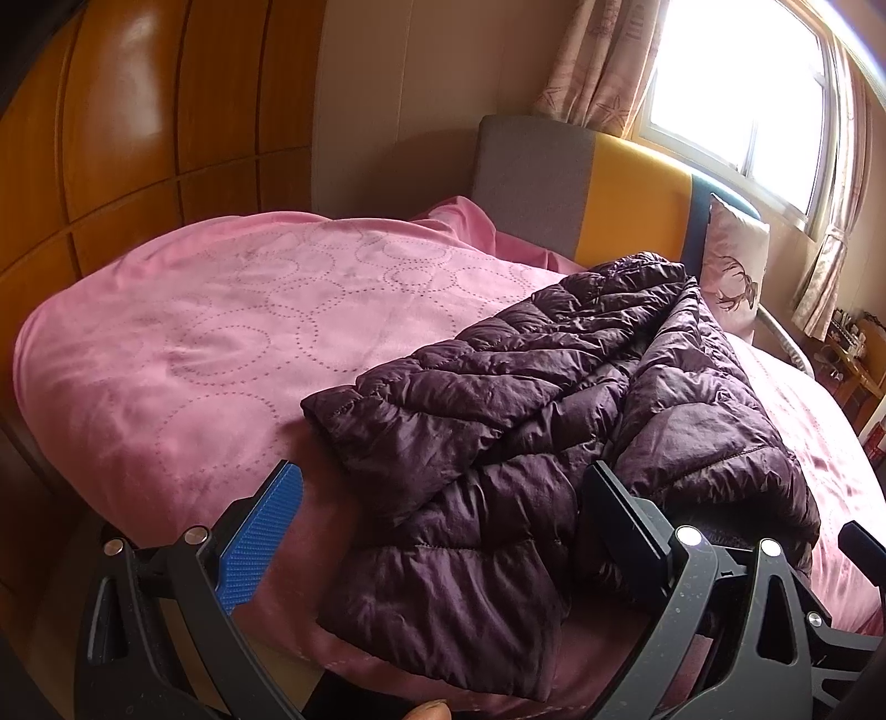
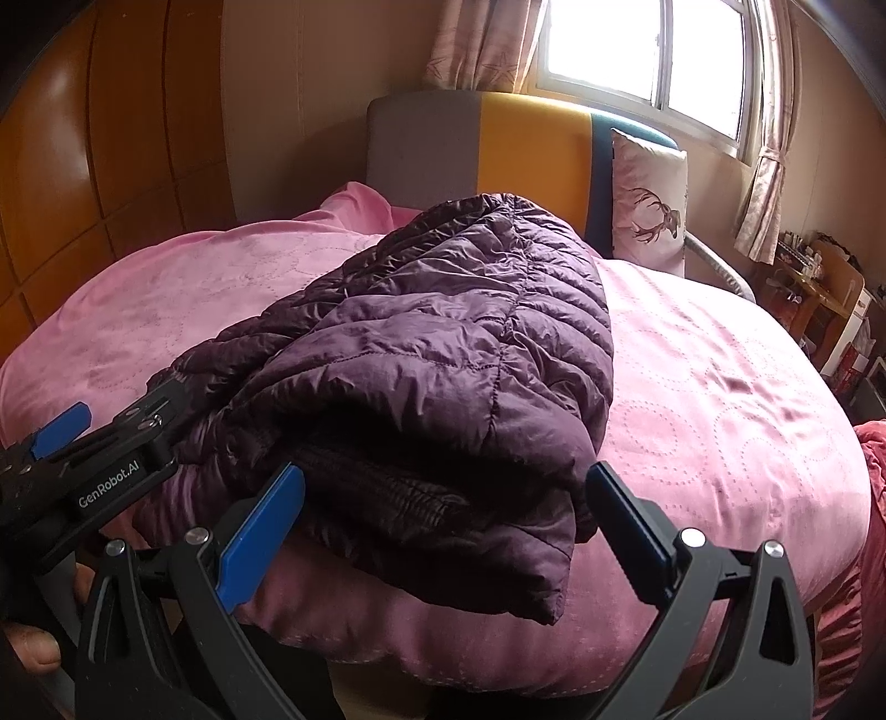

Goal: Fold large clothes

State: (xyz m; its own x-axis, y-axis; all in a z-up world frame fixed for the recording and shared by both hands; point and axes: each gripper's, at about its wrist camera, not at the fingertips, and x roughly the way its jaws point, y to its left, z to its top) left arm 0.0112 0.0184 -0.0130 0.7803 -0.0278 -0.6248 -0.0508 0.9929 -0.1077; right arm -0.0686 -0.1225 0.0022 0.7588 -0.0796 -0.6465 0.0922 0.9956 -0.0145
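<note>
A puffy, quilted purple jacket [image 2: 421, 354] lies folded near the front edge of the pink dotted bedspread [image 1: 221, 332]; left gripper [image 1: 443, 531] and right gripper [image 2: 443, 526] gape wide, holding nothing.

Both cameras sit low at the bed's [image 1: 166, 343] foot edge, close up, facing the headboard [image 2: 531, 149] and window [image 2: 637, 50].

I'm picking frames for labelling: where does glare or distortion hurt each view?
Left wrist: the window blows out to white at top right, and the wardrobe bows with the fisheye. Right wrist: the window is also blown out; the jacket stays sharp, though its near opening is in shadow.
</note>
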